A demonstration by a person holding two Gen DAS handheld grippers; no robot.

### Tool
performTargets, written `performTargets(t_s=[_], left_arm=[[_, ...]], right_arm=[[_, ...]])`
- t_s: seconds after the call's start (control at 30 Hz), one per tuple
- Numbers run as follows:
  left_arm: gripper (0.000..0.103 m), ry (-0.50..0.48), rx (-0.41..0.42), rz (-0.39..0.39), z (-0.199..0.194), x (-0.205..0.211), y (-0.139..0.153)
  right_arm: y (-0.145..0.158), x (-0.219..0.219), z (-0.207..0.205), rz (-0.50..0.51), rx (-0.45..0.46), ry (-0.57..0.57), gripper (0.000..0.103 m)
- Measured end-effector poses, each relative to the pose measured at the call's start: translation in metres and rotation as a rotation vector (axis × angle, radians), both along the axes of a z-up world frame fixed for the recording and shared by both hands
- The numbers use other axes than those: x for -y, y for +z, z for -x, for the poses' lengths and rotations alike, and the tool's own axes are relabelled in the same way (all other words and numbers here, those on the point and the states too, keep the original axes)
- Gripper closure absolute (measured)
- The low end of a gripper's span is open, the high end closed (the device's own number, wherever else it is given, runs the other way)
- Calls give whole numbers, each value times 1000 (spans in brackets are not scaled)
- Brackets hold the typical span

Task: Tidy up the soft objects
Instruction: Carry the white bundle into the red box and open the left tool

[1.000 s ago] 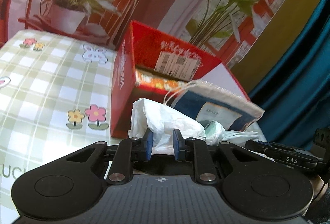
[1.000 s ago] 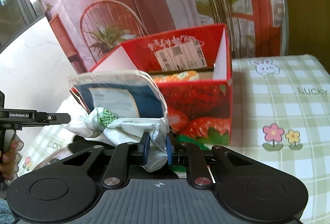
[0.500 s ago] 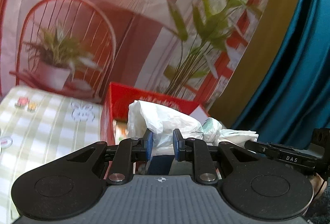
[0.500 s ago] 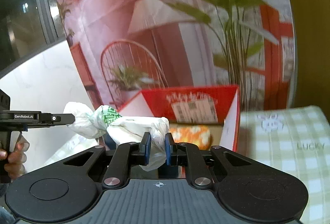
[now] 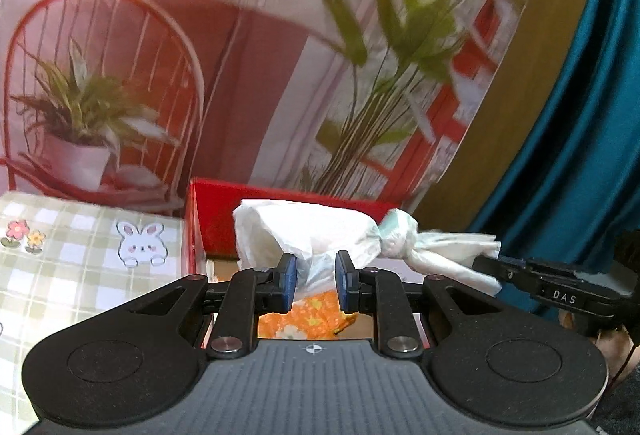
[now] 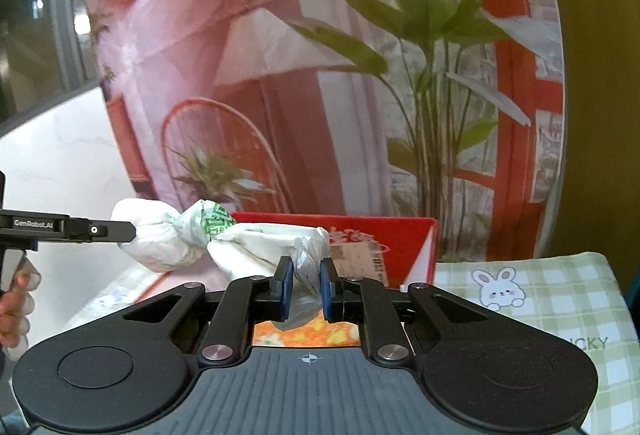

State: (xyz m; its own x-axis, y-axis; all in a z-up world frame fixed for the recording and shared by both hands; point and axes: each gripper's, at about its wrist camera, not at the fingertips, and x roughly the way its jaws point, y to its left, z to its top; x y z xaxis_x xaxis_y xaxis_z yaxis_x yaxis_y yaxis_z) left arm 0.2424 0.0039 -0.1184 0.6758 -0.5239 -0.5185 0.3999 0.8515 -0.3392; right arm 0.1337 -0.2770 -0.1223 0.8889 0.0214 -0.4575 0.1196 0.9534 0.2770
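The white plastic bag (image 5: 304, 235), pinched at opposite ends by the left gripper (image 5: 313, 279) and right gripper (image 6: 306, 286), has been raised from beside the red carton (image 5: 288, 223) to above its opening; release into it is judged imminent.

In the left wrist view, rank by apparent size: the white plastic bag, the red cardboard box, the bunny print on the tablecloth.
1. Red cardboard box and crumpled white plastic bag: unsure which is larger, since the bag sits nearer and hides much of the box.
2. White bunny print on the checked tablecloth, clearly smallest.
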Motion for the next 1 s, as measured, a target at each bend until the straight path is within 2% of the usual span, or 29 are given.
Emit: performTargets(t_s=[0.17, 0.43, 0.57, 0.63, 0.7, 0.77, 1.0], left_arm=[[81, -20, -85, -59, -21, 10, -24], [81, -21, -156, -115, -36, 10, -50], [78, -13, -152, -131, -37, 10, -50], [65, -12, -144, -130, -34, 8, -47], [60, -7, -129, -131, -31, 7, -44], [60, -3, -113, -128, -28, 4, -40], [60, -11, -65, -109, -10, -4, -25]], right_arm=[[-21, 3, -23, 8, -77, 4, 90], [-53, -4, -42, 9, -179, 29, 90], [-62, -7, -49, 18, -218, 26, 89], [-63, -8, -49, 35, -220, 11, 85], [-62, -8, -46, 46, -211, -8, 82], [-60, -5, -43, 49, -200, -16, 78], [-45, -6, -20, 76, -149, -27, 78]])
